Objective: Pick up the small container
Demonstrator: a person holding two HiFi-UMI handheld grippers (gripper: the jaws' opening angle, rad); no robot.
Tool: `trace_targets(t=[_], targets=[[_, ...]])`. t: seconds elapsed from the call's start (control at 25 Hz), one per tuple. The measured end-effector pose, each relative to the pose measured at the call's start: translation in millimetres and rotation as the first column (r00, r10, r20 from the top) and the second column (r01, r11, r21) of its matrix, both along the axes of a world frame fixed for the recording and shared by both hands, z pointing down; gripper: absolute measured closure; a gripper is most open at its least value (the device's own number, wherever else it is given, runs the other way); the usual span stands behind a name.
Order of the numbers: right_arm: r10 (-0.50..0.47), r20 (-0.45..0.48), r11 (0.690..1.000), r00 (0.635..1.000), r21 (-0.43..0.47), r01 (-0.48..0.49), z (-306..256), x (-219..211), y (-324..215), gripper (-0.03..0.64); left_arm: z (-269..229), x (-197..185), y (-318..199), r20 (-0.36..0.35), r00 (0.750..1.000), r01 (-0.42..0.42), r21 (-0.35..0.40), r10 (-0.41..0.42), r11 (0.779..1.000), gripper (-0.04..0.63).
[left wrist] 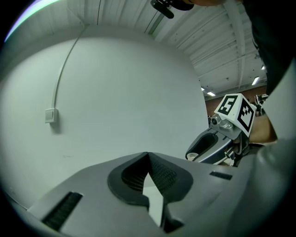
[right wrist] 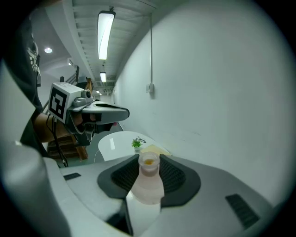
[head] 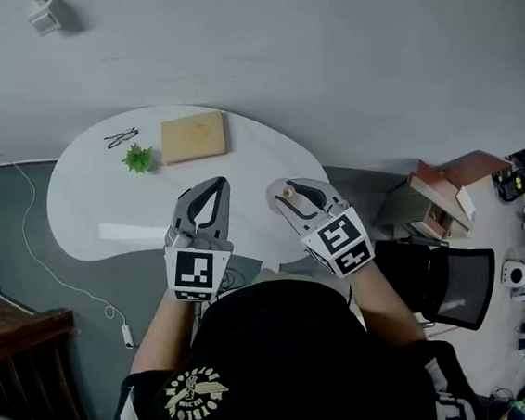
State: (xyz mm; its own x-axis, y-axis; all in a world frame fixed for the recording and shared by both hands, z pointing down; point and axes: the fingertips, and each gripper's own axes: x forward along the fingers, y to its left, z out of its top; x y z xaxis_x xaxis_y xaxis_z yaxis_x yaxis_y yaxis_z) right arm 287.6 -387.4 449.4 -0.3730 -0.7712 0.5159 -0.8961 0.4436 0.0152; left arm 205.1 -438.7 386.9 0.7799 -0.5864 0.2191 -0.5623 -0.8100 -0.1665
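Note:
The small container [right wrist: 149,183] is a pale translucent bottle with something yellow at its open neck. My right gripper [right wrist: 149,163] is shut on it, a pad on each side, and holds it upright in the air above the white table [right wrist: 115,141]. In the head view the small container [head: 287,192] shows at the tip of the right gripper [head: 285,193], over the table's near right edge. My left gripper [head: 215,183] hovers beside it, shut, with nothing between its fingertips. In the left gripper view, the left gripper [left wrist: 148,155] has its tips touching and the right gripper [left wrist: 200,155] is at the right.
On the white table [head: 104,212] lie a wooden board [head: 193,137], a small green plant [head: 137,158] and a pair of glasses [head: 121,137]. A cable [head: 36,228] runs over the floor at left. A black chair [head: 447,283] and stacked boxes [head: 438,195] stand at right.

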Motion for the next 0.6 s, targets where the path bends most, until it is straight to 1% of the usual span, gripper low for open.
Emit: trace_targets(t=[0.24, 0.6], targets=[[-0.010, 0.010, 1.000, 1.000, 0.016, 0.010, -13, 4, 12, 0.463, -7, 13, 14, -0.007, 1.000, -0.028, 0.012, 0.028, 1.000, 0.586], [-0.028, 0.016, 0.999, 0.999, 0.025, 0.028, -15, 4, 21, 0.463, -10, 11, 26, -0.007, 1.000, -0.007, 0.024, 0.007, 1.000, 0.586]])
